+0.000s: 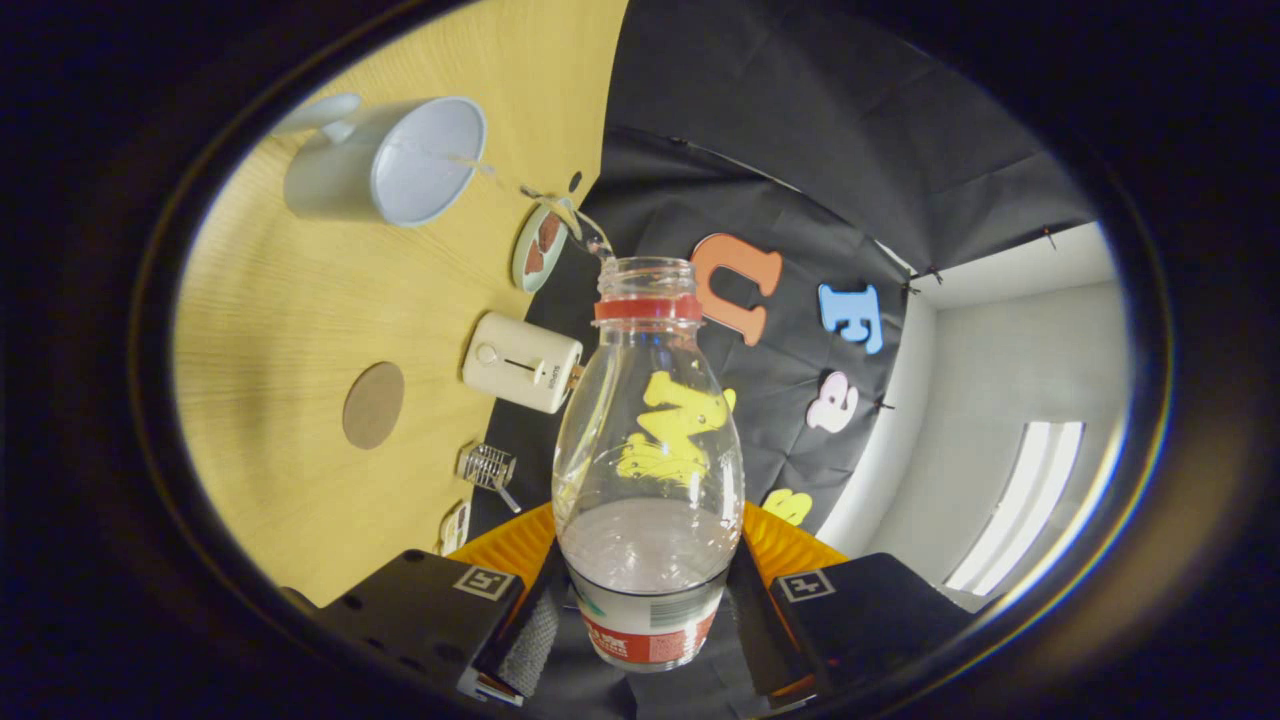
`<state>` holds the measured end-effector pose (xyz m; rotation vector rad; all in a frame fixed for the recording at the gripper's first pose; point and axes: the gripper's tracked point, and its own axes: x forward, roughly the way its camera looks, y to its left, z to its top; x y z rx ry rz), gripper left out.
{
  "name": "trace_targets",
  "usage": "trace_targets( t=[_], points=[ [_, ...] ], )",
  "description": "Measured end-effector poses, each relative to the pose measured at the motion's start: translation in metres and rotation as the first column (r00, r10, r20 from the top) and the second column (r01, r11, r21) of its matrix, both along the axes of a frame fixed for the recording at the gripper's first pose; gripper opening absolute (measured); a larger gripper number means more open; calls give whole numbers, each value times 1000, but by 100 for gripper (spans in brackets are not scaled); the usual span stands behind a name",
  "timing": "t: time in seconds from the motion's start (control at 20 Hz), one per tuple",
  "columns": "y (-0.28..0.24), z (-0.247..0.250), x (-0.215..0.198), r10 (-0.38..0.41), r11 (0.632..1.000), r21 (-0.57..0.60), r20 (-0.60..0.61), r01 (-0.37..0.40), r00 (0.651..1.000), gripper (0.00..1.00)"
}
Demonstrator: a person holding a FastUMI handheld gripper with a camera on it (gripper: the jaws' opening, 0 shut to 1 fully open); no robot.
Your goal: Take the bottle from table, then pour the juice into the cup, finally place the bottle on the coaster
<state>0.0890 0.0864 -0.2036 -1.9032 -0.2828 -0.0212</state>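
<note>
I see the bottle (648,440) clamped between the two fingers of the hand-held gripper (648,610), both pressing on its labelled lower body. The bottle is clear, uncapped, with a red ring below its open mouth, and points straight ahead from the fingers. The whole view is rolled, so the wooden surface (290,330) stands to one side: I am holding the hand-held gripper tipped over in a pouring pose. A thin stream (560,205) leaves the bottle's mouth and arcs to the rim of the pale cup (400,160), which stands on the surface well beyond the fingers. Some liquid sits in the bottle's lower part. The round brown coaster (373,404) lies on the surface, apart from the cup. A white boxy device (521,362) and a small round dish (540,247) lie near the surface's edge.
</note>
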Motion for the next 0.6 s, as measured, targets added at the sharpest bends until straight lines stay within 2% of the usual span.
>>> trace_targets(
  t=[0.6],
  points=[
    [16, 5, -1, 23, 994, -103, 26, -20, 999, 80]
  ],
)
